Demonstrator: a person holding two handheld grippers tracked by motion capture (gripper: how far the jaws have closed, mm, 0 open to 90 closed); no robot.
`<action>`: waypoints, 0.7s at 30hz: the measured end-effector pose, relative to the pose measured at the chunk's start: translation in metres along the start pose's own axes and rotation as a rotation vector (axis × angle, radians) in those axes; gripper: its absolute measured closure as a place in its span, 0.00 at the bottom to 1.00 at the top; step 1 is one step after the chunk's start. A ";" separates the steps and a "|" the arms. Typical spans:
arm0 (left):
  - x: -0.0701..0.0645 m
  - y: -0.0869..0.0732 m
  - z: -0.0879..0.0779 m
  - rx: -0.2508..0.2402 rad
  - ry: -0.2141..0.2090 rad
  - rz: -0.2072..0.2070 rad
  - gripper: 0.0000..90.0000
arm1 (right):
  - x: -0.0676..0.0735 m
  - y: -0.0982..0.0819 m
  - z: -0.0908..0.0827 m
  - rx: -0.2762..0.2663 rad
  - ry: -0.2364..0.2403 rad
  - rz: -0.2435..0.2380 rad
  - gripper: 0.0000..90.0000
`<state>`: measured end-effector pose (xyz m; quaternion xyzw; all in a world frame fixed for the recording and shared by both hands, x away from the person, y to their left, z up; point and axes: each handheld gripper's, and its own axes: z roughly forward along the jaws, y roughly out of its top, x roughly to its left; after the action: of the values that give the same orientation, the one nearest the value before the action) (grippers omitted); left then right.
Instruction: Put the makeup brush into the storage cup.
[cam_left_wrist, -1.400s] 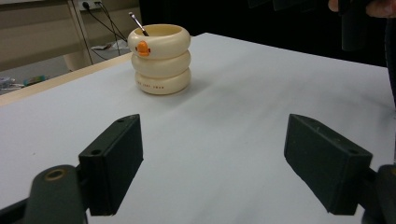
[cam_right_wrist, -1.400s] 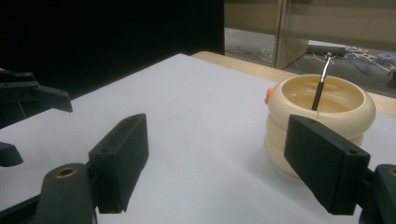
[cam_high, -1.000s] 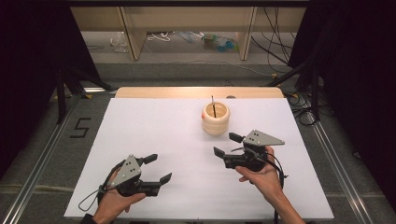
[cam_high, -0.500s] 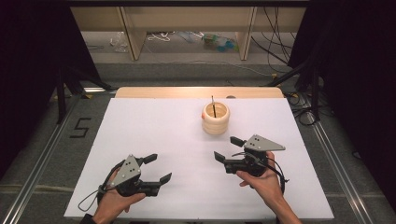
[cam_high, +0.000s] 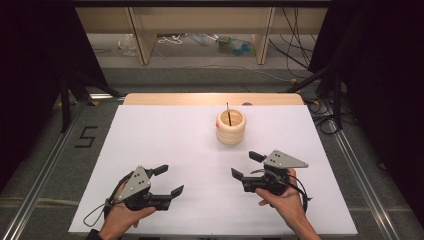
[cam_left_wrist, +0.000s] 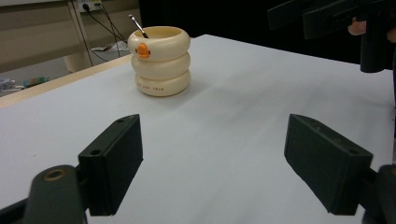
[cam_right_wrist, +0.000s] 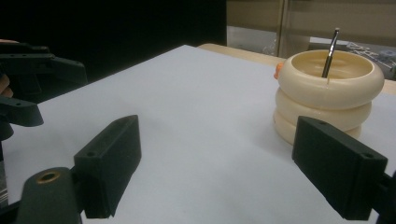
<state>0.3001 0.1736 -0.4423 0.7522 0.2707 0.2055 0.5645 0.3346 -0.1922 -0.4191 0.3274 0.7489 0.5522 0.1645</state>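
A cream ringed holder stands upright toward the counter's far edge, right of the middle, a thin dark-handled tool leaning inside it. Nearer the front edge, well apart from it, the right tongs have just been opening and grip nothing. The left tongs near the front-left corner stand apart, empty.

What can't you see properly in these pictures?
- Stick's lower end: hidden inside the cup, all views.
- Tiny writing on the cup, left gripper view: too small to read.
- Cup's base, right gripper view: hidden behind one of the right gripper's fingers.
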 end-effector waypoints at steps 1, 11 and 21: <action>0.000 0.000 0.000 0.000 0.000 -0.007 0.21 | 0.001 0.000 -0.001 0.002 -0.007 0.003 0.19; -0.001 0.000 0.000 -0.001 -0.001 -0.003 0.21 | 0.002 -0.009 -0.008 -0.003 -0.007 0.002 0.18; 0.000 0.000 0.000 0.000 0.002 -0.002 0.21 | -0.003 -0.019 -0.018 -0.003 -0.025 0.005 0.18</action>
<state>0.3003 0.1740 -0.4424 0.7517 0.2719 0.2057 0.5645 0.3195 -0.2103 -0.4311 0.3358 0.7452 0.5497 0.1728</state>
